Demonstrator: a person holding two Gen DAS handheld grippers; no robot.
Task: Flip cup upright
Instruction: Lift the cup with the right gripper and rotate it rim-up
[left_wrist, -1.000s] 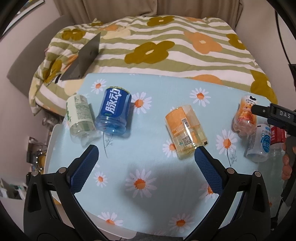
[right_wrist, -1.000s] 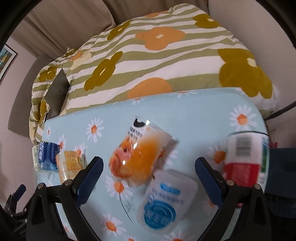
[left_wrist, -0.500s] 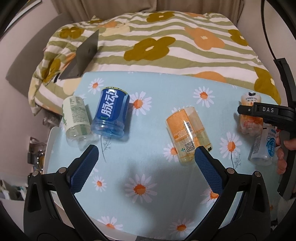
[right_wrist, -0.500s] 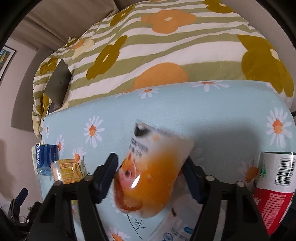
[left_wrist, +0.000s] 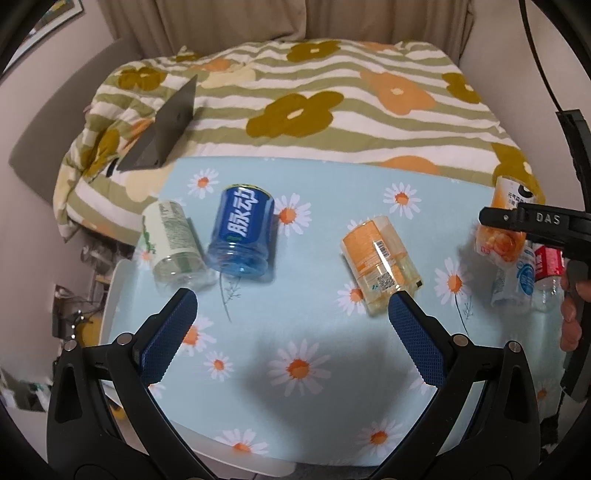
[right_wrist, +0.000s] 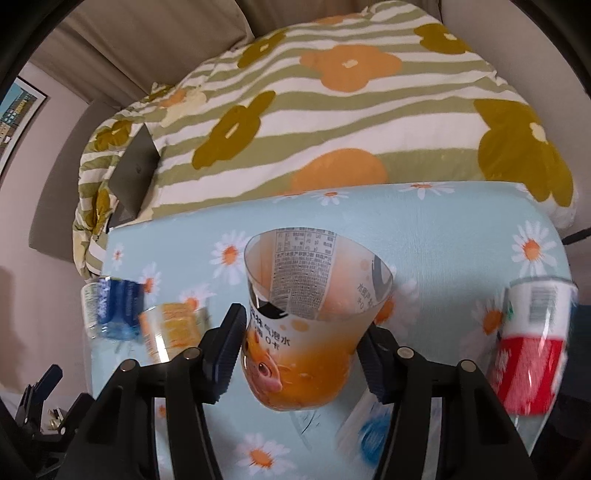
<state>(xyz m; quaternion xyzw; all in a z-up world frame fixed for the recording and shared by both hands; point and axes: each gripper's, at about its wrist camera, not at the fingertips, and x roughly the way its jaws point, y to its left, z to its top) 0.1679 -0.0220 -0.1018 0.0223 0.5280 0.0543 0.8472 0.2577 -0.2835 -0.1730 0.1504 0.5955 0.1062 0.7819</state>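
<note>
My right gripper (right_wrist: 301, 347) is shut on an orange cup with a goldfish print (right_wrist: 303, 325). It holds the cup above the table with the open mouth up and tilted away. In the left wrist view the same cup (left_wrist: 504, 225) shows at the far right behind the right gripper's black finger (left_wrist: 517, 218). My left gripper (left_wrist: 291, 306) is open and empty above the table's near middle. Between and beyond its fingers lie an orange-labelled cup (left_wrist: 380, 262), a blue cup (left_wrist: 242, 230) and a green-and-white cup (left_wrist: 171, 240), all on their sides.
The table has a light blue daisy cloth (left_wrist: 295, 362). A red-and-white cup (right_wrist: 532, 343) and a blue-and-white cup (right_wrist: 369, 432) lie at the right. A flowered striped quilt (left_wrist: 314, 103) with a dark laptop (left_wrist: 166, 125) on it lies behind the table.
My right gripper closed on the goldfish cup, lifted it off the table and turned its mouth upward. The left gripper rose and drew back a little, still open.
</note>
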